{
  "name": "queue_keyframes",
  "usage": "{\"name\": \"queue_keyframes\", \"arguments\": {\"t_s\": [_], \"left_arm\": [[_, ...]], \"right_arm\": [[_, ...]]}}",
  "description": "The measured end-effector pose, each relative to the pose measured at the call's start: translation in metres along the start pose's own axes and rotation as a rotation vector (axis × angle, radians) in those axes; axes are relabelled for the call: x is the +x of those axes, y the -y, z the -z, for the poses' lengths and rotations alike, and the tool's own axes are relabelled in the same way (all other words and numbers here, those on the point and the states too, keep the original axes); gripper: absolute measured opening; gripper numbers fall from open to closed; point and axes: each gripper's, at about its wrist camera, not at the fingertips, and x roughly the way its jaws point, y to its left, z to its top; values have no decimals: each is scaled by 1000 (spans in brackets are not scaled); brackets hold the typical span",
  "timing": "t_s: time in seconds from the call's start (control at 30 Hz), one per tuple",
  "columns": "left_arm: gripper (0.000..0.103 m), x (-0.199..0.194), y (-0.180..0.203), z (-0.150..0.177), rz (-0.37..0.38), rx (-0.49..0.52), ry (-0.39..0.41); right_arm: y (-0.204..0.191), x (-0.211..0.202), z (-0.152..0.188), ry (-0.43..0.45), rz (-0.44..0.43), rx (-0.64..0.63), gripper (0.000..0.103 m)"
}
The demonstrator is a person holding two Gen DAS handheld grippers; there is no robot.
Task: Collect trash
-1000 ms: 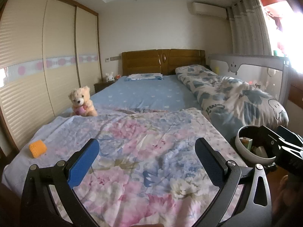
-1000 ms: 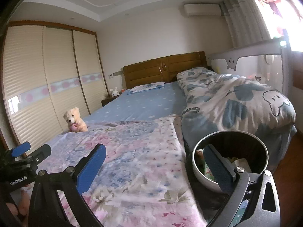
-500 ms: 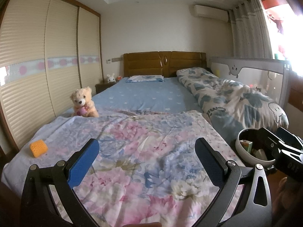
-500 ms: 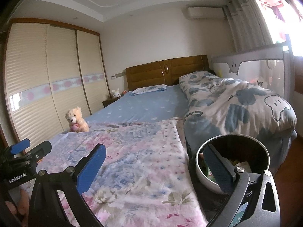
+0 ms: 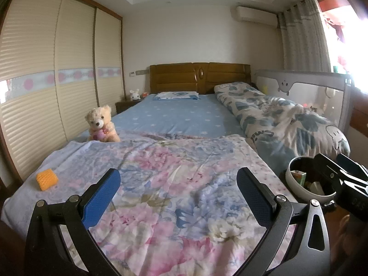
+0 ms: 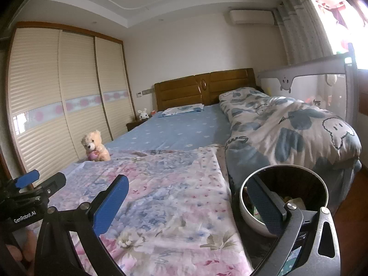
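An orange foam net roll (image 5: 47, 179) lies on the floral bedspread (image 5: 174, 184) near the bed's left front corner. A round white-rimmed trash bin (image 6: 284, 197) with scraps inside stands on the floor at the bed's right side; it also shows in the left wrist view (image 5: 308, 179). My left gripper (image 5: 178, 195) is open and empty above the bedspread's front part. My right gripper (image 6: 191, 204) is open and empty, its right finger over the bin's mouth.
A teddy bear (image 5: 101, 124) sits at the bed's left edge. A rolled patterned duvet (image 5: 287, 124) lies along the right side, with a bed rail (image 5: 310, 87) behind. Sliding wardrobe doors (image 5: 46, 92) line the left wall. A headboard (image 5: 200, 77) stands at the far end.
Both grippers have tilted slightly upward and back, so the bed and bin sit a little lower in view. Both stay open and empty.
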Motion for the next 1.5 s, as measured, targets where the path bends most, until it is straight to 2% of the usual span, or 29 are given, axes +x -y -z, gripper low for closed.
{"name": "queue_keyframes", "arguments": {"t_s": [1.5], "left_arm": [[103,-1,0,1,1,-4,0]], "right_arm": [[-10,-6,-7,5,-22,-19,103]]}}
